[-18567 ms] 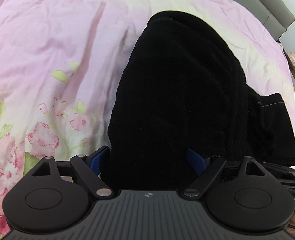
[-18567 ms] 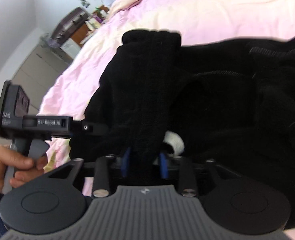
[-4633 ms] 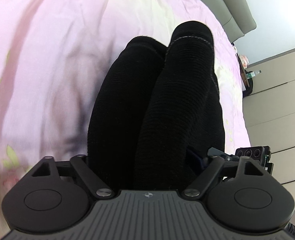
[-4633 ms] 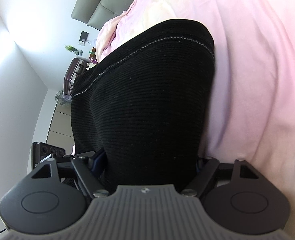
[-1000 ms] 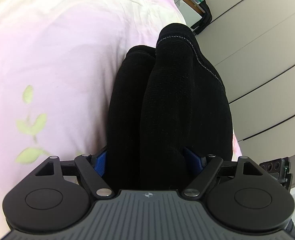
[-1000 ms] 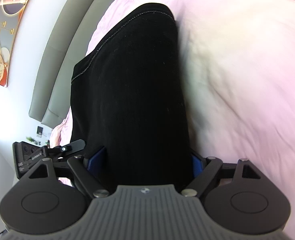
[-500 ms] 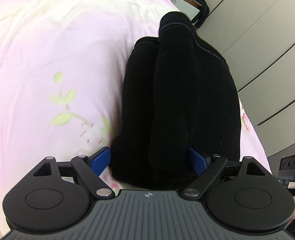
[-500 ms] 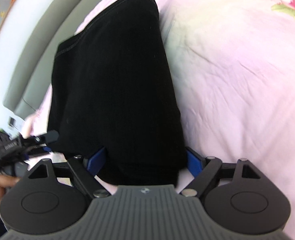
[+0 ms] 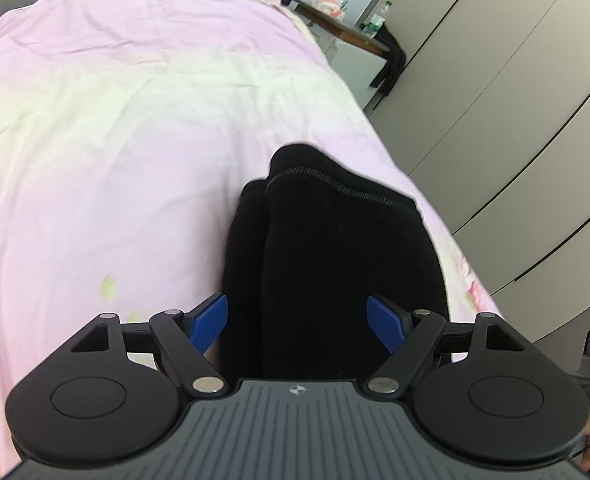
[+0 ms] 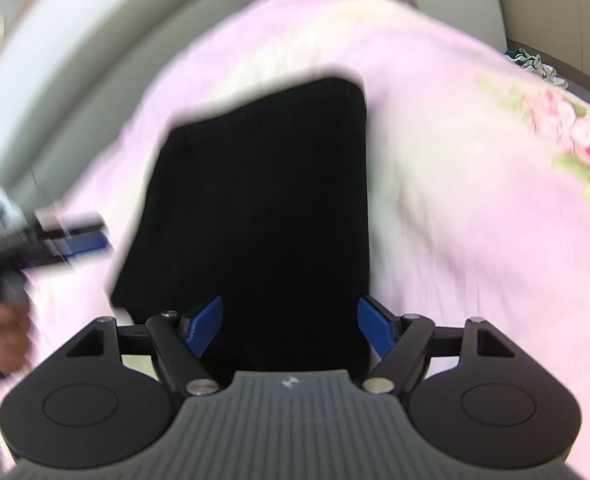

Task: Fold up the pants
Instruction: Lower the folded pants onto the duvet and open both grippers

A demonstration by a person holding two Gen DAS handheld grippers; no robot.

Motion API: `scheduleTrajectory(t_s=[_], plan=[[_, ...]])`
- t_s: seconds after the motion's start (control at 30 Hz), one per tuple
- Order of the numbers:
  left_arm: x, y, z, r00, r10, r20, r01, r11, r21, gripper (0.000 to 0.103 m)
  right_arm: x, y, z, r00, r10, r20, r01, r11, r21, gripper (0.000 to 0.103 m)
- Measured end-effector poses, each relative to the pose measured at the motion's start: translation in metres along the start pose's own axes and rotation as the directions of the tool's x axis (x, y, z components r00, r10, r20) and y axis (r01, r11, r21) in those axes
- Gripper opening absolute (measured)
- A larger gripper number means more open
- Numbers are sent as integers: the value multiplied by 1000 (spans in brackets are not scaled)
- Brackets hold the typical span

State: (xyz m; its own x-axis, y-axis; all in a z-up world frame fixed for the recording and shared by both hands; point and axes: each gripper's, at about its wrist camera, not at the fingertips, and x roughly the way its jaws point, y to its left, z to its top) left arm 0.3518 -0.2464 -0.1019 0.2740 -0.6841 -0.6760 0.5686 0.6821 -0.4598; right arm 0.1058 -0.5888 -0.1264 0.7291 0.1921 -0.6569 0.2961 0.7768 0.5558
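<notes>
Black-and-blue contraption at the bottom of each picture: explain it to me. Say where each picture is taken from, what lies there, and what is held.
A person holds a two-finger gripper in each hand, and a wide-angle camera on each one looks forward along its blue fingers. One picture comes from the left gripper. The other, which is blurred, comes from the right gripper. Both look down at a pink flowered bedcover. On it lie the black pants, folded into a compact bundle. Nothing is held. Each gripper's jaws stand open over the bundle, and the pads appear to press on nothing, though both pairs of jaws have just been closing slightly.
</notes>
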Motion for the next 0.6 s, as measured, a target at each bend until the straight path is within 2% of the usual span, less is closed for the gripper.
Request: scheduleTrajectory(t_s=[0.07, 0.17, 0.23, 0.3, 0.33, 0.37, 0.4, 0.43, 0.47, 0.53, 0.57, 0.6], plan=[[15, 0, 15, 999, -32, 6, 32, 999, -22, 93, -1, -11, 23, 998, 40, 56, -43, 998, 48, 74], [45, 2, 30, 999, -38, -17, 37, 998, -60, 93, 14, -22, 53, 993, 50, 111, -58, 995, 78, 75], [66, 4, 38, 998, -30, -60, 25, 996, -82, 87, 40, -25, 70, 991, 63, 119, -78, 989, 127, 75], [83, 8, 43, 996, -35, -88, 27, 995, -94, 75, 69, -31, 83, 989, 77, 126, -102, 974, 204, 75], [89, 12, 45, 995, -42, -94, 31, 994, -109, 73, 84, -33, 88, 988, 84, 129, -113, 964, 241, 75], [92, 16, 44, 994, -60, -91, 47, 990, -133, 67, 93, -35, 88, 987, 88, 133, -122, 951, 284, 75], [93, 23, 44, 992, -91, -86, 76, 983, -165, 53, 104, -40, 91, 987, 90, 135, -130, 936, 326, 73], [95, 29, 45, 989, -126, -82, 108, 975, -194, 46, 115, -43, 95, 986, 102, 130, -144, 918, 369, 66], [97, 34, 48, 984, -162, -78, 142, 966, -214, 39, 125, -47, 94, 986, 121, 112, -156, 904, 399, 50], [93, 49, 51, 963, -263, -55, 242, 939, -243, 35, 130, -45, 97, 984, 131, 120, -167, 914, 369, 45], [91, 59, 52, 954, -296, -41, 275, 923, -268, 35, 127, -42, 96, 980, 150, 131, -187, 923, 337, 43], [93, 68, 50, 953, -299, -40, 274, 914, -298, 35, 126, -42, 95, 975, 172, 144, -211, 922, 324, 41]])
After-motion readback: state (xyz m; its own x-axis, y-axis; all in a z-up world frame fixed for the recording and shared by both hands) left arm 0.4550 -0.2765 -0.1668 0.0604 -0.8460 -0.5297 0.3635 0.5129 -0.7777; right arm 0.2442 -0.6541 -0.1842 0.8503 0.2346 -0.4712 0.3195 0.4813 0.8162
